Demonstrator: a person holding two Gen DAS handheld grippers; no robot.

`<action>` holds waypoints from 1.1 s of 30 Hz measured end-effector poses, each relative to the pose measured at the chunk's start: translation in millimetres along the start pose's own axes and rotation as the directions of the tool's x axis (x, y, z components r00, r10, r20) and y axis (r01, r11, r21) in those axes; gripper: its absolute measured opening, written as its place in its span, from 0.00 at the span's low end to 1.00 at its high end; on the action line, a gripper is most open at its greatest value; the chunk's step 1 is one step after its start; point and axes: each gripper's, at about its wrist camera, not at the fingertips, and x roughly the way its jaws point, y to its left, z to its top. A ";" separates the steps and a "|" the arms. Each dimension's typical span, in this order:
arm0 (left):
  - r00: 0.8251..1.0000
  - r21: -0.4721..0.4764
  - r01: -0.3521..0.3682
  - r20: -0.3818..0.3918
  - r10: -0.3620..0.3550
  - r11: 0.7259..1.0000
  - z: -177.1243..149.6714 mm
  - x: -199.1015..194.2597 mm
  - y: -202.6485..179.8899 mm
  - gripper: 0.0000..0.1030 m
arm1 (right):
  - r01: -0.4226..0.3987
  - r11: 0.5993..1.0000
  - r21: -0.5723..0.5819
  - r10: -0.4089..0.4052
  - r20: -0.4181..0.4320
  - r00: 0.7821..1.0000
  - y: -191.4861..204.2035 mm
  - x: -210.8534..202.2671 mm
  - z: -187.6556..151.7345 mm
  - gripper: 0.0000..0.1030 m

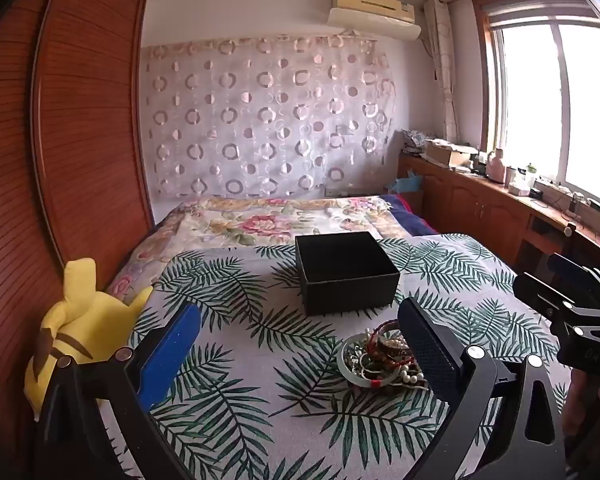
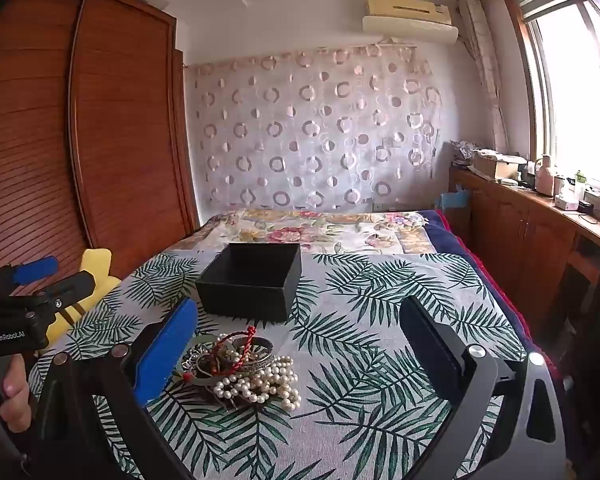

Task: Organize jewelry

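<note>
Both grippers have their jaws wide apart and hold nothing. On the left gripper (image 1: 300,344), seen from the right wrist view, white letters read "GenRobot.AI". The right gripper (image 2: 300,344) hangs over the bed cover (image 2: 380,292) with green leaves. A small dish (image 1: 350,364) sits on the cover, heaped with jewelry (image 2: 244,364): white pearl beads (image 2: 268,380), a red cord (image 2: 236,344) and bangles. Just behind it stands a black box (image 2: 252,292) with no lid; its inside looks dark and bare. A yellow plush toy (image 1: 72,328) lies at the bed's left edge.
</note>
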 end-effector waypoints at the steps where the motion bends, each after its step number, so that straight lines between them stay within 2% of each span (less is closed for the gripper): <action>1: 1.000 0.002 -0.001 0.000 0.001 1.000 0.0 0.0 -0.1 0.93 | 0.000 1.000 0.000 0.000 0.000 1.000 0.0 -0.1 0.1 0.98; 33: 1.000 0.000 0.000 0.004 0.000 1.000 0.2 0.6 0.0 0.93 | -0.002 1.000 0.003 0.002 0.004 1.000 1.7 -1.7 0.6 0.98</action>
